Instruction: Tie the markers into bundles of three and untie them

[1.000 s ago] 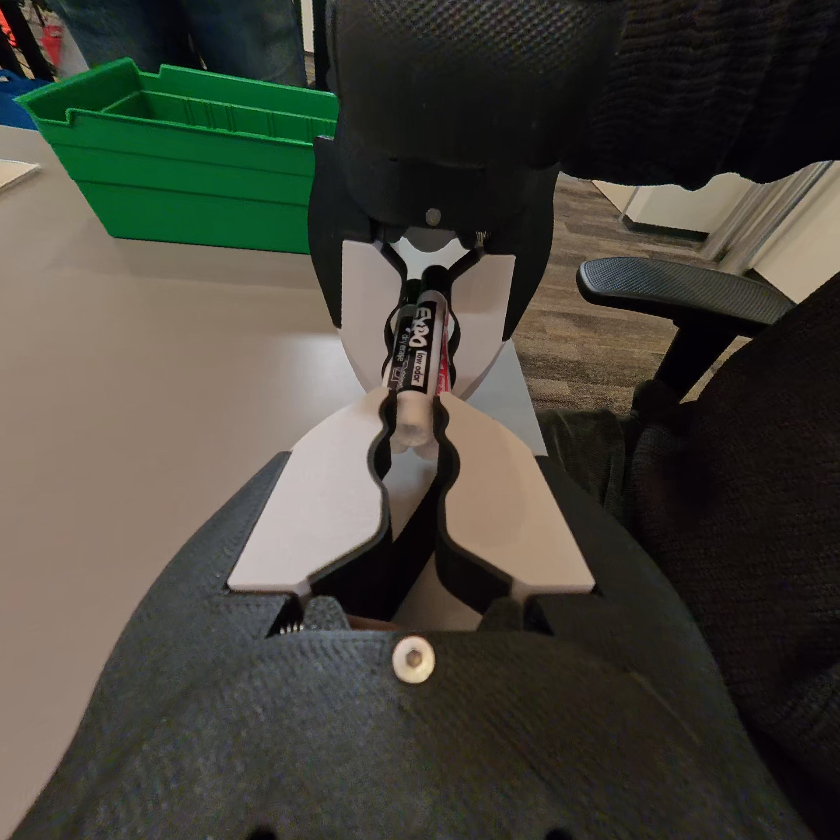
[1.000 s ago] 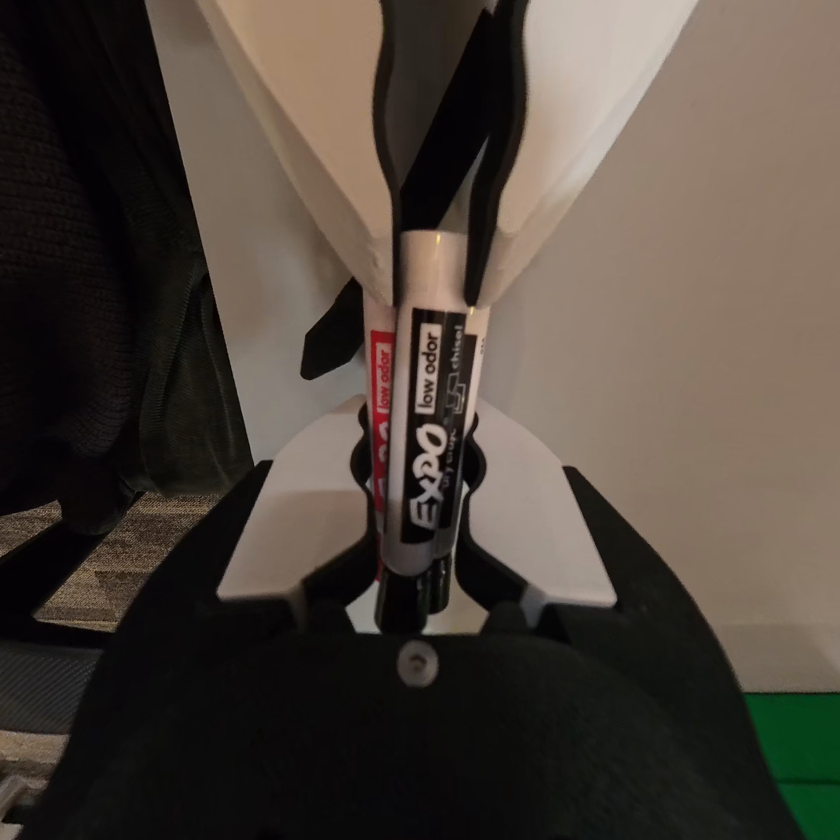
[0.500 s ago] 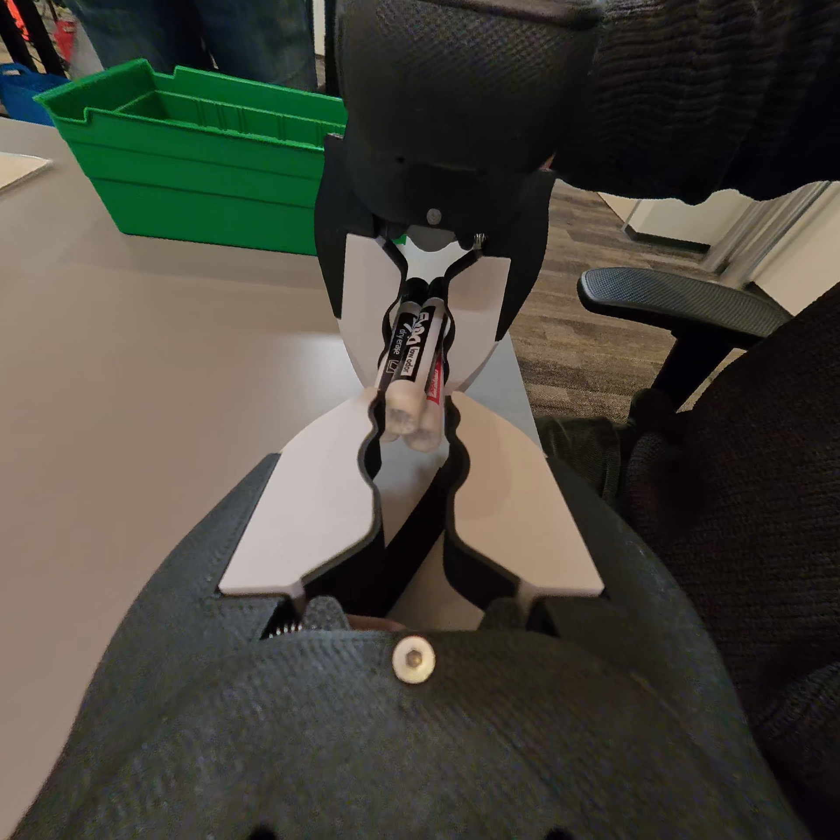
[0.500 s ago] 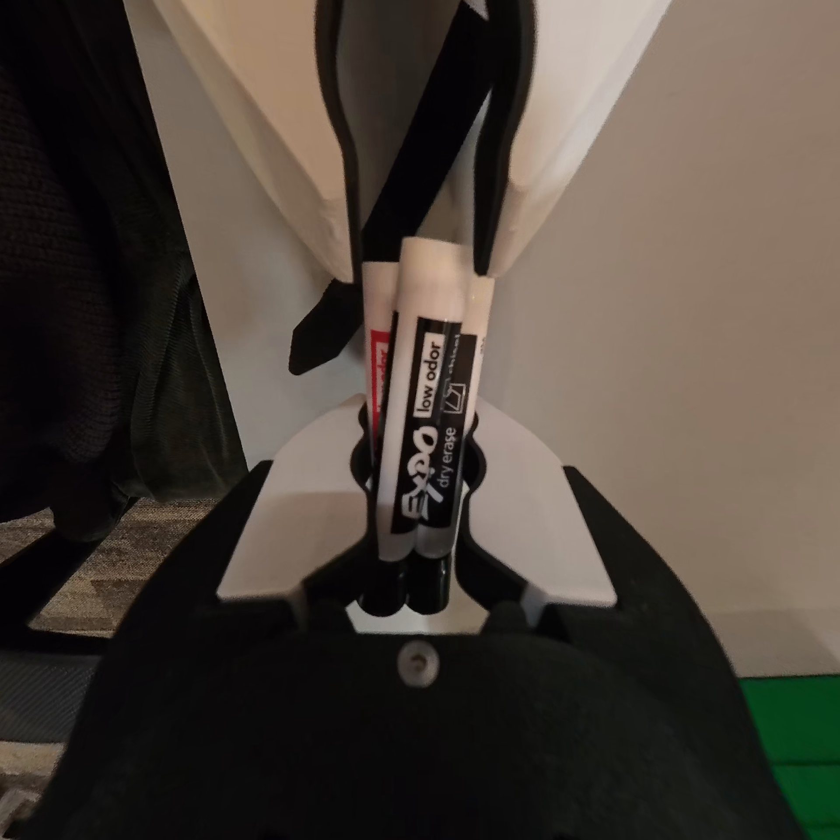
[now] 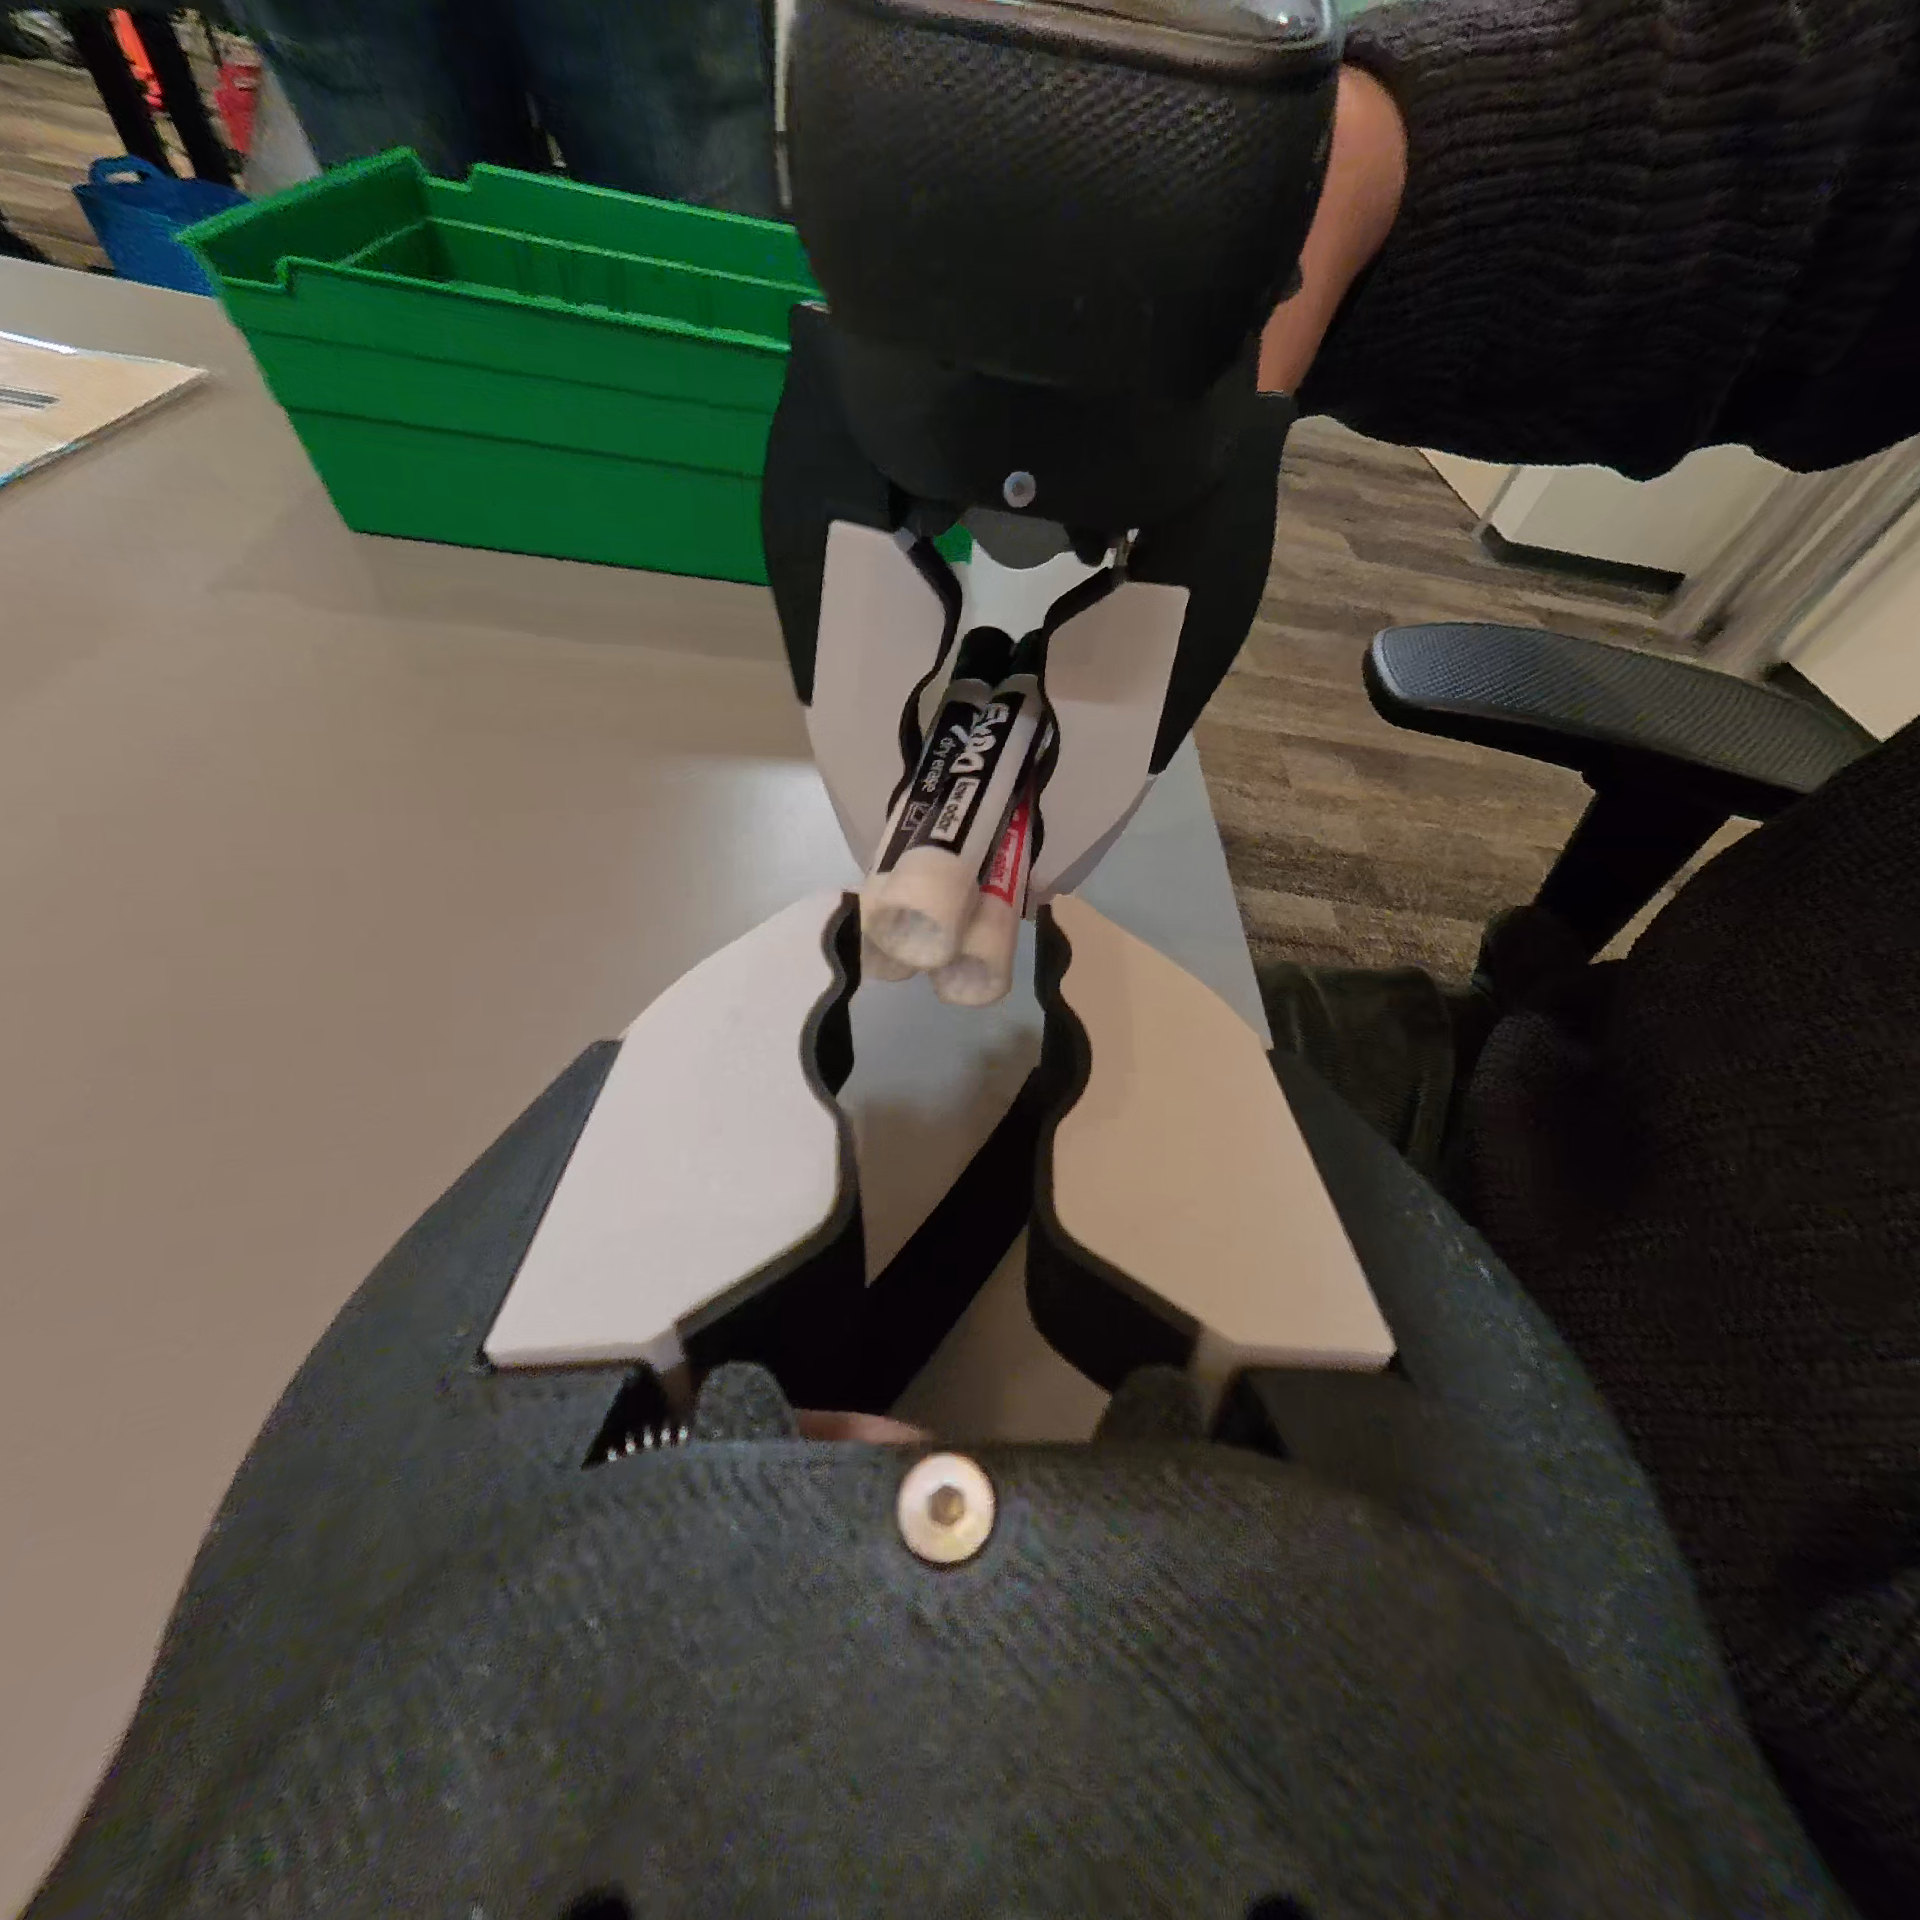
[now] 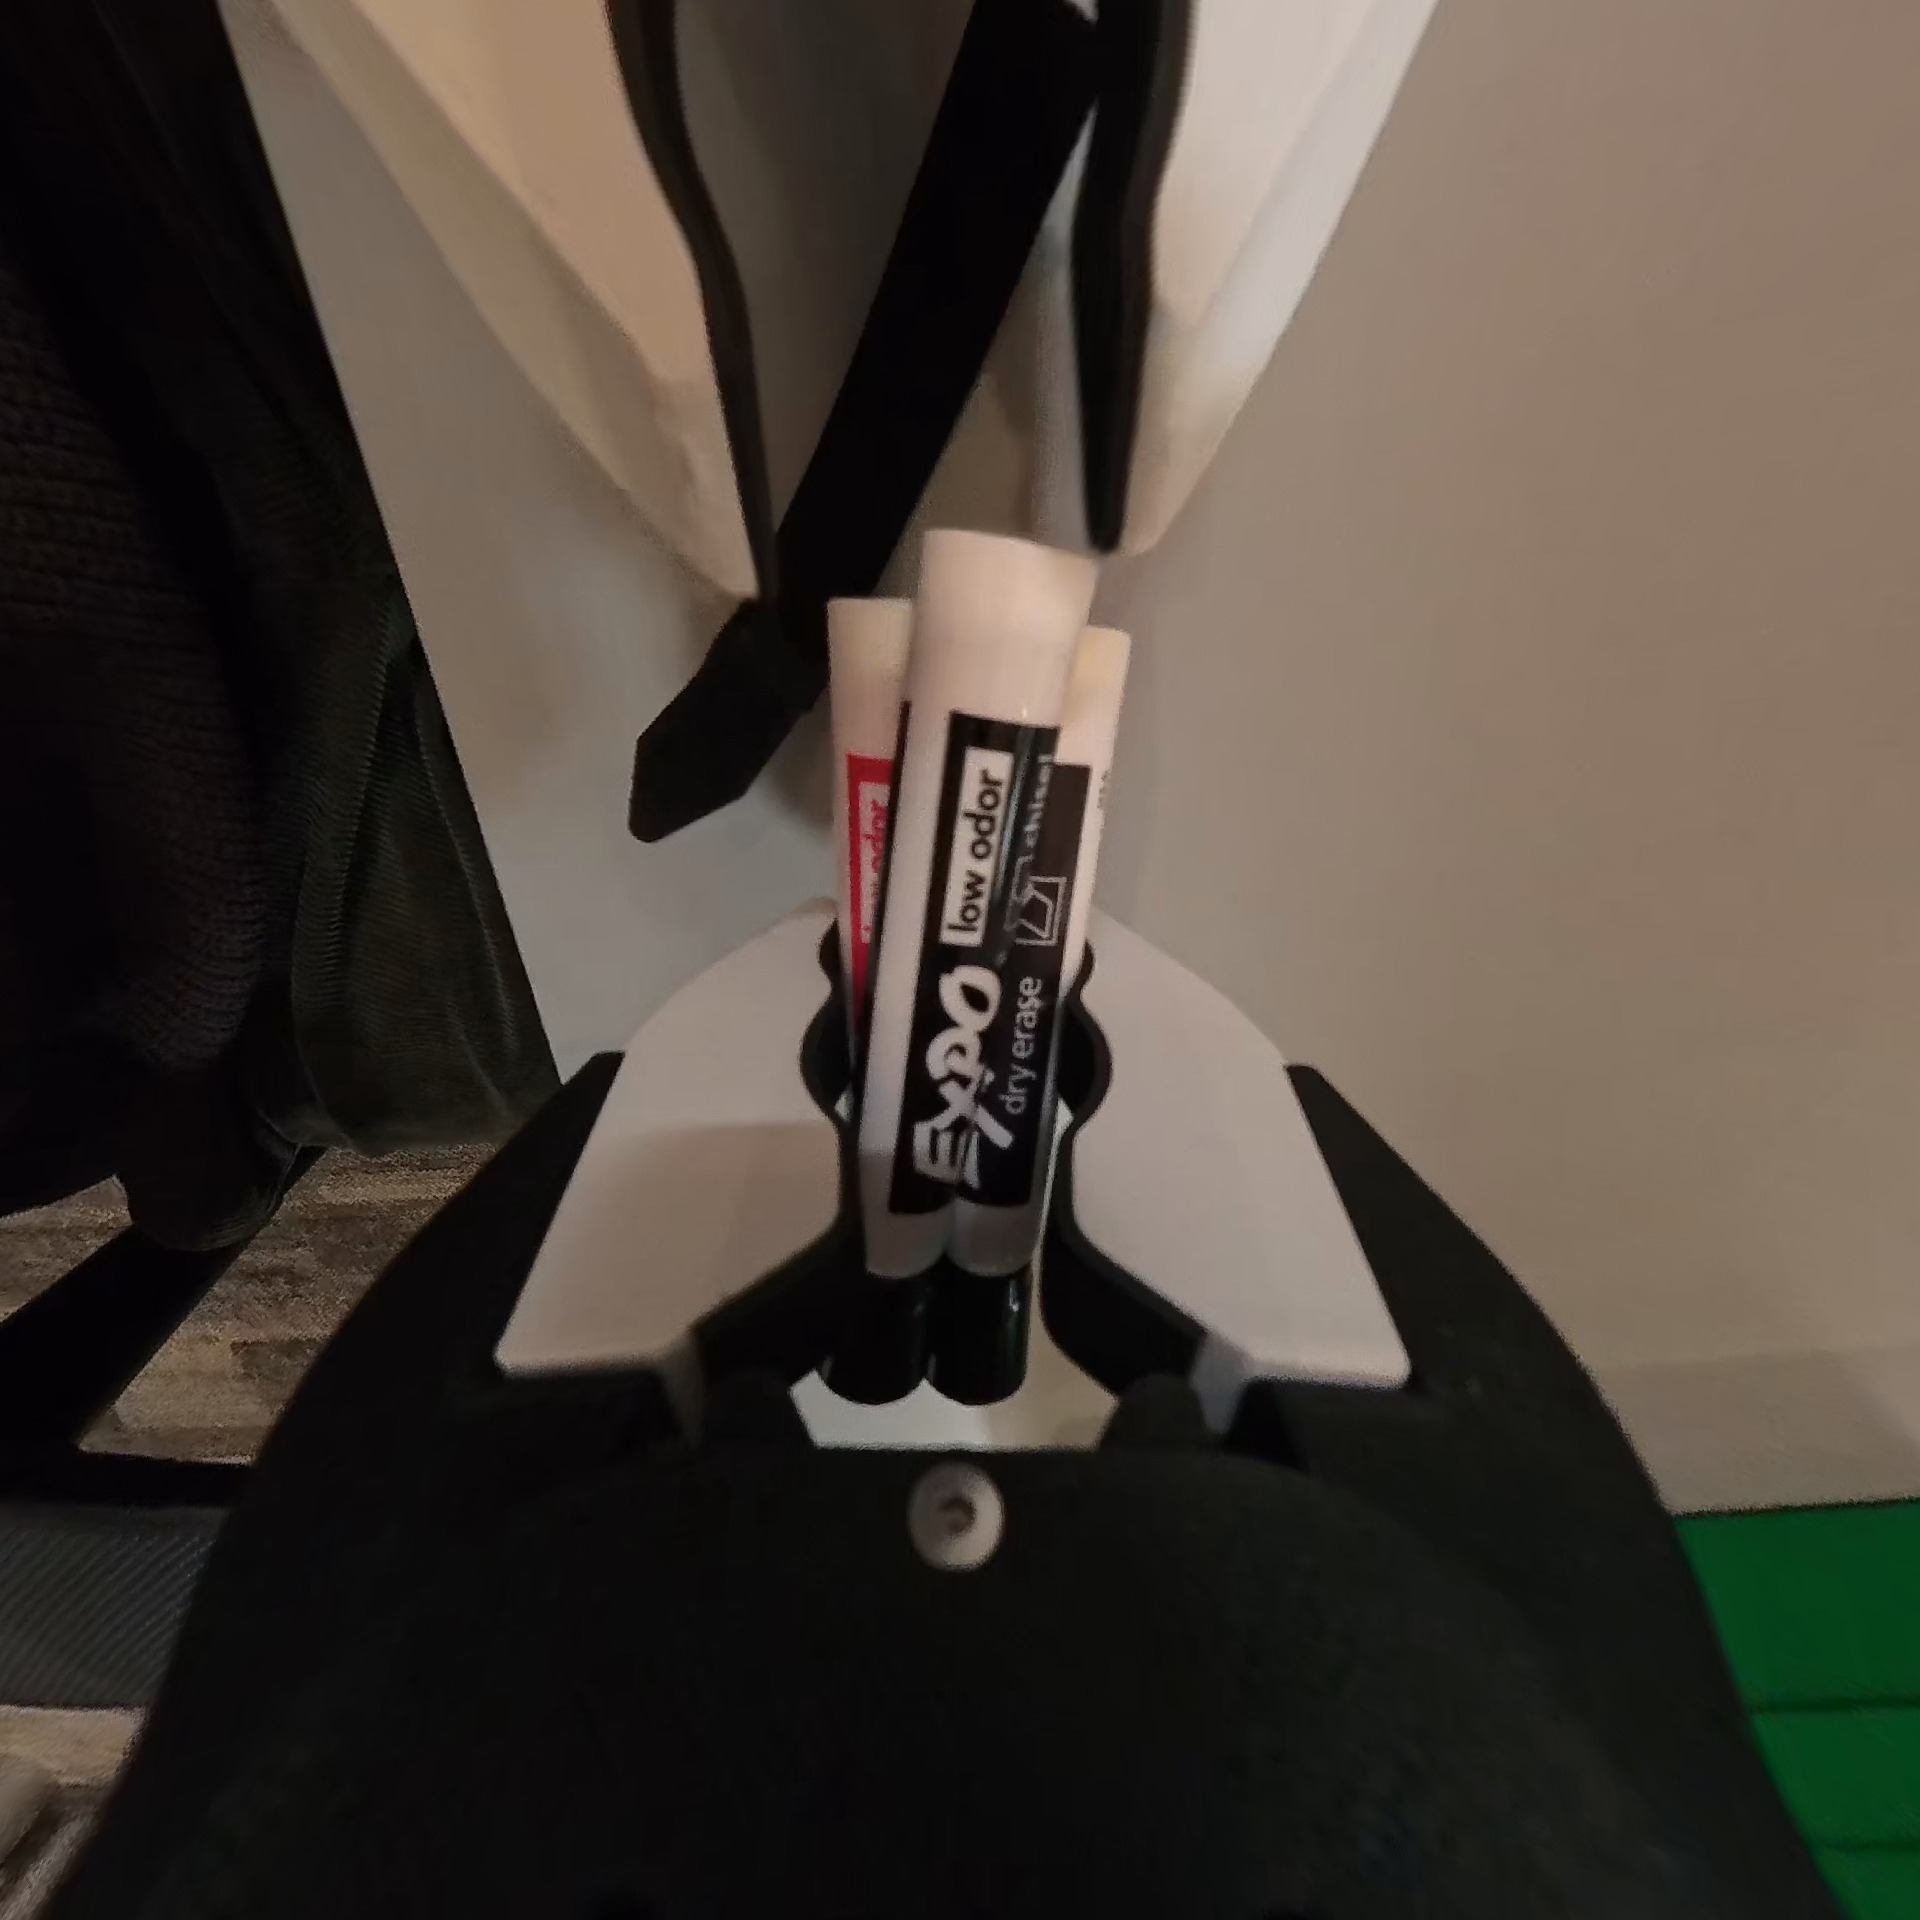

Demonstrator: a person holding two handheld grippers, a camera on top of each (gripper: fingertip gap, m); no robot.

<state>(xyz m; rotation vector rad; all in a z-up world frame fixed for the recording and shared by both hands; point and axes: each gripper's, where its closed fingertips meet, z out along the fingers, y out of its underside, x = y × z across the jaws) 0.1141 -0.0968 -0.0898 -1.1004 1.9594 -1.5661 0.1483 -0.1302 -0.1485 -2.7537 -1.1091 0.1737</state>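
left wrist view: bright, even, edges warped | right wrist view: dim, warm, slight blur at top

Smooth, glossy plastic is seen on the markers (image 6: 977,935). The fingers (image 5: 717,1143) are faced in matt white plastic, edged in black. The desk (image 5: 312,831) is smooth and matt; the green bin (image 5: 499,416) is ribbed plastic.

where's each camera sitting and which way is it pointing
Left wrist view: on the left gripper, looking over the table at the right gripper, markers, green bin; a dark sleeve shows.
Right wrist view: on the right gripper, facing back at the left gripper's fingers.
Shared: the markers, both grippers.
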